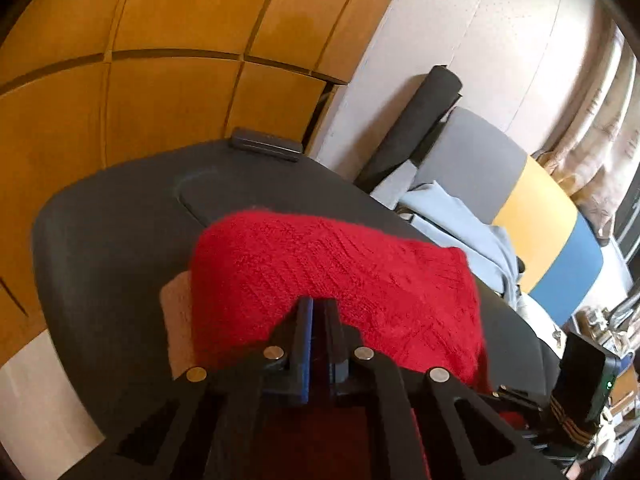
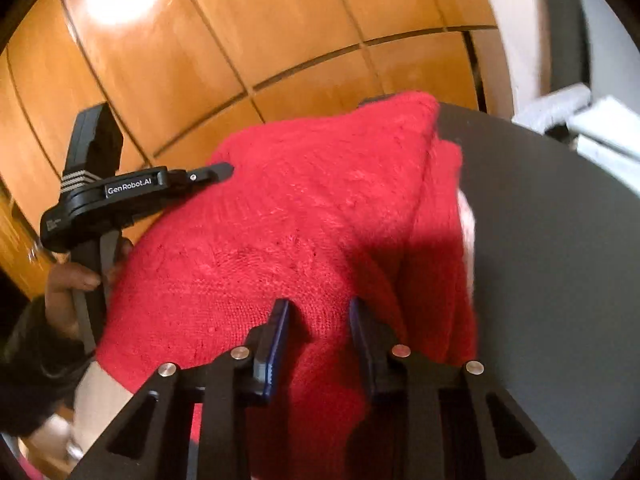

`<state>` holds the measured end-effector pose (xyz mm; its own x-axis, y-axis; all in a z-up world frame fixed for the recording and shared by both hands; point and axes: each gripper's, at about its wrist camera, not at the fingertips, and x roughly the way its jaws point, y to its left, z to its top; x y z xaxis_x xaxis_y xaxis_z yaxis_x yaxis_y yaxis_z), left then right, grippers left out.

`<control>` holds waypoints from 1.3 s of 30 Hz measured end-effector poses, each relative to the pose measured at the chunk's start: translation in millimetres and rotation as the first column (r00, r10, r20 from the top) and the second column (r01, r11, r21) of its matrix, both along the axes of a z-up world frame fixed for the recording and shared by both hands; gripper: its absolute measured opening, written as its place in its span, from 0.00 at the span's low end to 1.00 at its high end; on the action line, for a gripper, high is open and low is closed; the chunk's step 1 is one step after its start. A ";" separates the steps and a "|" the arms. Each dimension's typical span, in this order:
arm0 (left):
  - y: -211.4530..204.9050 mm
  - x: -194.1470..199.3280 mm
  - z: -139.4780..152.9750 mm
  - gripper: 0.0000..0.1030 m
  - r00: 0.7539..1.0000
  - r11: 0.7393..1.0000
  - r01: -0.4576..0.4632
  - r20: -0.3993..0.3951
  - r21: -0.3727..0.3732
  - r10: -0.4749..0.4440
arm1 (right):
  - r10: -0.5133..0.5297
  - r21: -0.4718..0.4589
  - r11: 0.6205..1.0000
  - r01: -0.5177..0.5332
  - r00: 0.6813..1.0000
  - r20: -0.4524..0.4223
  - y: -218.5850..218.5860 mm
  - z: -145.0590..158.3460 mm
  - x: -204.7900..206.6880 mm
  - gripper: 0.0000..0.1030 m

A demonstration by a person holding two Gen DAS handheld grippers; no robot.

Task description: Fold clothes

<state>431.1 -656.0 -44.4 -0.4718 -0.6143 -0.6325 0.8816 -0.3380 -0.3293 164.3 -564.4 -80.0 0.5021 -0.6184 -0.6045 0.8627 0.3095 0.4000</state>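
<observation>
While the red knitted woollen garment [image 2: 304,216] is draped over the dark grey rounded tabletop [image 1: 112,248] with its near edge raised, both grips look marginal. The left gripper [image 1: 318,308] is clamped nearly shut on a thin pinch of that edge; the right gripper [image 2: 320,312] is closed on a thicker bunch of knit, jaws partly apart. Loose, stretchy yarn could be pulled free if the hands were drawn apart, and the fold would sag. Its long axis appears to be laid from the grippers towards the orange panelled wall [image 2: 280,20].
</observation>
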 end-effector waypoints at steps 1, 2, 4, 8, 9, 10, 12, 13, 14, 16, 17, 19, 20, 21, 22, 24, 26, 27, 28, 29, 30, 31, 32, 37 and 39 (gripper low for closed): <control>0.4 -5.8 0.4 0.06 0.999 1.000 0.001 0.037 -0.018 -0.001 | -0.006 0.000 1.000 0.006 1.000 -0.003 -9.3 -2.4 9.5 0.30; -0.7 -10.8 2.1 0.06 0.998 1.000 -0.002 0.057 -0.026 0.004 | -0.010 0.004 1.000 0.010 1.000 -0.003 -7.8 -2.1 9.2 0.30; -1.5 -18.0 8.4 0.06 0.997 0.999 -0.017 0.072 -0.029 0.019 | -0.022 0.021 1.000 0.022 1.000 0.003 -10.0 -0.6 9.0 0.30; 23.9 -20.5 41.2 0.36 0.988 0.992 -0.087 0.117 -0.090 0.097 | -0.063 0.059 0.996 0.063 0.998 -0.002 -36.5 15.4 22.8 0.32; 35.3 -21.5 50.7 0.39 0.980 0.986 -0.113 0.151 -0.119 0.131 | -0.079 0.053 0.995 0.080 0.997 -0.015 -30.7 26.3 25.9 0.34; 50.9 -21.9 59.6 0.40 0.969 0.979 -0.136 0.187 -0.152 0.163 | -0.094 0.028 0.995 0.095 0.995 -0.038 -15.0 43.1 30.0 0.38; 81.2 -19.8 74.6 0.41 0.960 0.969 -0.153 0.204 -0.195 0.192 | -0.127 -0.026 0.992 0.125 0.989 -0.080 11.5 69.5 38.9 0.65; 94.0 -20.2 81.1 0.43 0.950 0.962 -0.169 0.224 -0.215 0.217 | -0.146 -0.057 0.988 0.141 0.984 -0.098 23.4 80.5 42.8 0.72; 104.9 -21.9 86.9 0.44 0.933 0.953 -0.194 0.256 -0.233 0.253 | -0.170 -0.091 0.983 0.160 0.979 -0.110 38.3 93.3 41.9 0.82; 128.7 -24.4 99.1 0.44 0.904 0.938 -0.225 0.303 -0.262 0.302 | -0.192 -0.136 0.974 0.179 0.977 -0.090 61.5 111.5 42.0 0.95; 140.3 -25.1 105.8 0.44 0.906 0.937 -0.218 0.301 -0.273 0.298 | -0.197 -0.156 0.971 0.183 0.977 -0.079 70.9 120.2 44.7 1.00; 163.5 -26.5 119.2 0.44 0.910 0.934 -0.203 0.295 -0.293 0.291 | -0.187 -0.161 0.972 0.170 0.977 -0.100 84.7 132.9 55.6 1.00; 175.1 -27.3 125.9 0.44 0.912 0.932 -0.196 0.293 -0.303 0.287 | -0.160 -0.135 0.980 0.148 0.983 -0.087 93.8 133.4 55.5 1.00; 186.7 -28.0 132.6 0.43 0.914 0.931 -0.189 0.290 -0.314 0.283 | -0.133 -0.110 0.986 0.124 0.988 -0.078 102.6 134.6 55.8 1.00; 197.6 -28.8 138.3 0.43 0.912 0.927 -0.181 0.296 -0.328 0.283 | -0.110 -0.091 0.991 0.101 0.990 -0.093 109.7 139.4 58.1 1.00; 214.9 -31.3 146.4 0.38 0.906 0.920 -0.156 0.318 -0.359 0.278 | -0.176 -0.157 0.977 0.147 0.965 -0.193 130.1 155.1 63.6 1.00; 219.0 -33.0 150.5 0.34 0.917 0.928 -0.131 0.313 -0.349 0.247 | -0.297 -0.247 0.942 0.227 0.908 -0.297 144.3 172.2 74.9 1.00; 220.3 -33.3 152.3 0.34 0.921 0.933 -0.122 0.311 -0.340 0.233 | -0.353 -0.281 0.922 0.268 0.880 -0.319 149.1 179.3 78.5 1.00; 220.5 -33.9 153.3 0.32 0.921 0.935 -0.121 0.313 -0.334 0.231 | -0.375 -0.282 0.915 0.288 0.865 -0.332 149.0 180.9 80.9 1.00; 219.5 -34.7 153.3 0.31 0.917 0.934 -0.129 0.319 -0.334 0.241 | -0.392 -0.283 0.910 0.304 0.853 -0.345 148.9 182.1 83.3 1.00; 218.2 -34.6 152.3 0.31 0.912 0.930 -0.145 0.320 -0.337 0.258 | -0.390 -0.279 0.912 0.302 0.851 -0.352 148.6 181.3 86.2 1.00; 216.2 -33.0 150.3 0.31 0.913 0.929 -0.165 0.306 -0.332 0.271 | -0.391 -0.281 0.911 0.301 0.847 -0.361 148.9 177.6 90.0 1.00; 213.7 -30.8 148.5 0.31 0.920 0.933 -0.178 0.282 -0.313 0.271 | -0.392 -0.284 0.911 0.299 0.842 -0.370 149.2 173.9 93.8 1.00; 207.5 -20.7 135.8 0.31 0.940 0.951 -0.219 0.216 -0.217 0.265 | -0.365 -0.279 0.922 0.267 0.840 -0.402 147.9 157.7 109.6 1.00; 207.1 -20.3 131.5 0.31 0.937 0.953 -0.224 0.224 -0.203 0.268 | -0.359 -0.281 0.925 0.258 0.837 -0.413 147.6 154.6 113.4 1.00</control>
<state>410.8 -448.9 87.1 -0.1346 -0.8004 -0.5842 0.9901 -0.1317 -0.0477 277.7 -416.8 74.6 -0.0309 -0.8296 -0.5576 0.9949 0.0280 -0.0968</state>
